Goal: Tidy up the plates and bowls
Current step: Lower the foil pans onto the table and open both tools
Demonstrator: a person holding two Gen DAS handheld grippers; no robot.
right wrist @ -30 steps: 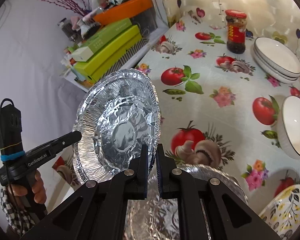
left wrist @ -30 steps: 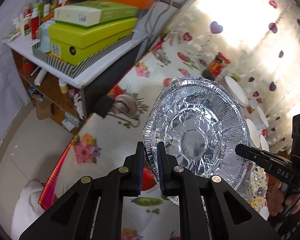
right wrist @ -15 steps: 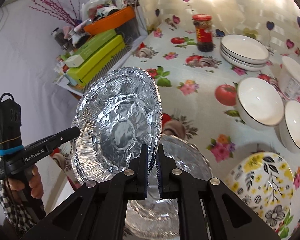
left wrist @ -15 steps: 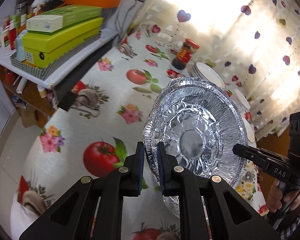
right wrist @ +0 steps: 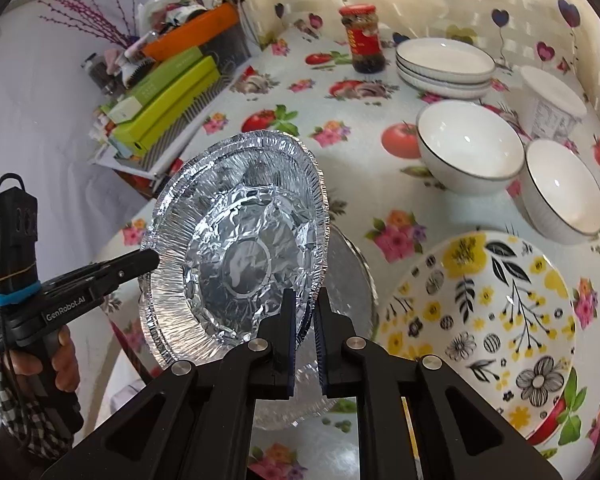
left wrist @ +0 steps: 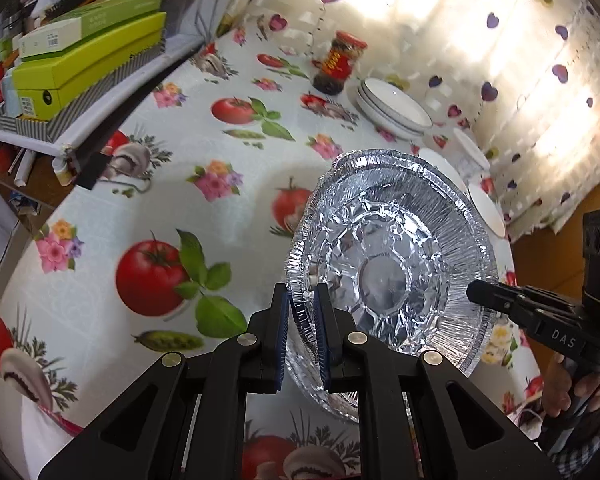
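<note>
Left wrist view: left gripper is clamped on the near rim of the round crinkled silver foil pans, nested and held tilted above the fruit-printed tabletop. Right gripper pinches the opposite rim of these pans. Beyond the pans sit two white bowls, stacked white plates, a red-lidded jar; beside them a yellow floral bowl.

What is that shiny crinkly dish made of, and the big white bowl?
The shiny round dish looks like thin aluminium foil: silvery, mirror-bright, wrinkled, with a pleated rim. The white bowl with a dark rim looks like glazed ceramic: smooth, glossy, with small light spots.
</note>
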